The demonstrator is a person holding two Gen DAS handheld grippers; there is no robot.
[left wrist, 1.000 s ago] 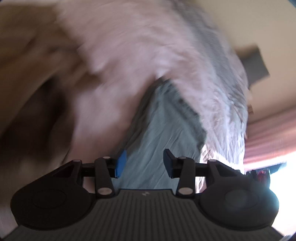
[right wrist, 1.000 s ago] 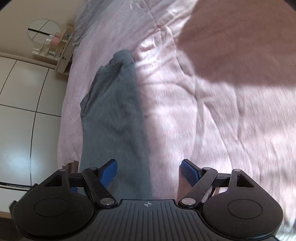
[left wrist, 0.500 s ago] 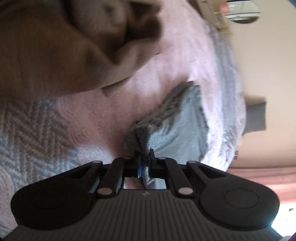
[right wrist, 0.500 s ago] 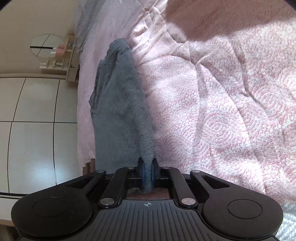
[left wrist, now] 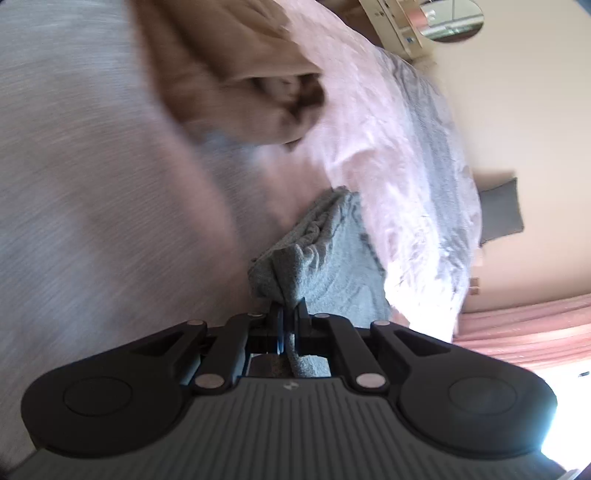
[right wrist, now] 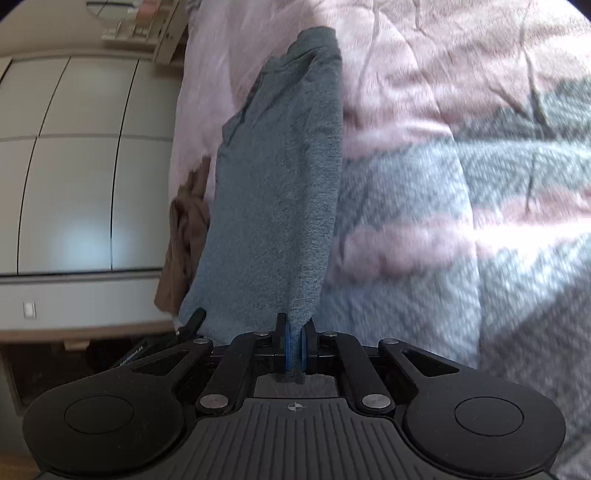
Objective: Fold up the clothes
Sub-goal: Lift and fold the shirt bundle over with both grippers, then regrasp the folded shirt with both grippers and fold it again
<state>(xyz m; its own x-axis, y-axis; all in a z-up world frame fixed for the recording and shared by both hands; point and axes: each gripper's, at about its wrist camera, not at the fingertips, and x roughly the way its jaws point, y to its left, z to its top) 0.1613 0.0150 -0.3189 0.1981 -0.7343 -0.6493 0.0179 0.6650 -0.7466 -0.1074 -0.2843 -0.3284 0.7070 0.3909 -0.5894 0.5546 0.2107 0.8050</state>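
Note:
A grey knit garment (right wrist: pixel 280 177) is lifted off the bed and stretches away from my right gripper (right wrist: pixel 293 345), which is shut on its near edge. In the left wrist view the same grey garment (left wrist: pixel 332 262) bunches in front of my left gripper (left wrist: pixel 290 325), which is shut on another edge of it. The far end of the garment still rests on the pink bedspread (right wrist: pixel 424 74).
A brown garment (left wrist: pixel 229 62) lies crumpled on the pink and grey patterned bedspread (left wrist: pixel 388 122). Another brown piece (right wrist: pixel 183 240) hangs at the bed's edge. A white wardrobe (right wrist: pixel 74 166), a shelf with a round mirror (left wrist: pixel 450 14) and pink curtains (left wrist: pixel 524 332) surround the bed.
Both grippers went from open to shut on the grey garment's edges. They have since lifted it off the bed, and both views have swung across the bedspread.

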